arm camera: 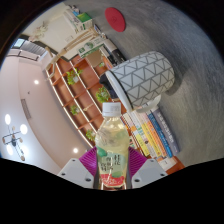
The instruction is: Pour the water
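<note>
The tongs (112,170) pinch a clear plastic bottle (112,140) between their pink pads, both fingers pressed against its sides; it has a white screw cap, pale yellowish liquid inside and a green and red printed label around its lower half. Just beyond its cap, on the grey speckled counter (185,110), is a white mug (142,77) with a dark zigzag line pattern. Next to the mug lies a stack of colourful striped books (158,135), and a flat red disc (116,17) rests farther off on the counter.
</note>
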Available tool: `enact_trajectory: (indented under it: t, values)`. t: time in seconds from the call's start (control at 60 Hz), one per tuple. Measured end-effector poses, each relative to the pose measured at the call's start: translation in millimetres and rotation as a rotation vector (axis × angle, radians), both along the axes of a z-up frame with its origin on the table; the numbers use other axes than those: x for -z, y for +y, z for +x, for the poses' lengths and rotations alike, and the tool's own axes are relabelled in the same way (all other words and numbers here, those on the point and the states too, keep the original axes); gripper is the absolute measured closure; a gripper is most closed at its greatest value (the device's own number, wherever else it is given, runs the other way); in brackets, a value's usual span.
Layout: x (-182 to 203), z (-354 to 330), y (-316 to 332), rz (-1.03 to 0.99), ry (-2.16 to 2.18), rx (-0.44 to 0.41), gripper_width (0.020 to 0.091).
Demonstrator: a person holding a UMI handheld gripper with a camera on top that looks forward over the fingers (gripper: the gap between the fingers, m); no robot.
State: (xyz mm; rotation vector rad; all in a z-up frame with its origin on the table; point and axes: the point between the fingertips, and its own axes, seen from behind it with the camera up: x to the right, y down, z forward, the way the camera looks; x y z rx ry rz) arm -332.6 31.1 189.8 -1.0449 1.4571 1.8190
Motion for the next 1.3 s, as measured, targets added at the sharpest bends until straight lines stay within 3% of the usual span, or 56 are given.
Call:
enact_trajectory:
  t: [0.183,0.317,0.517,0.75,0.95,1.3]
  values:
    - [5,0,-3,-0.016,-0.142,-0.015,0.0727]
    - [-20,12,-2,0.058,-0.435,0.037,0.0726]
    - [-65,56,10,0.144,-1.279,0.095,0.0712]
    - [-82,152,13,0.035,-2.045,0.224,0.0714]
    - [-35,238,21,-0.132,-2.194,0.249,0.0713]
    - [87,282,42,-0.223,-2.145,0.069,0.0713]
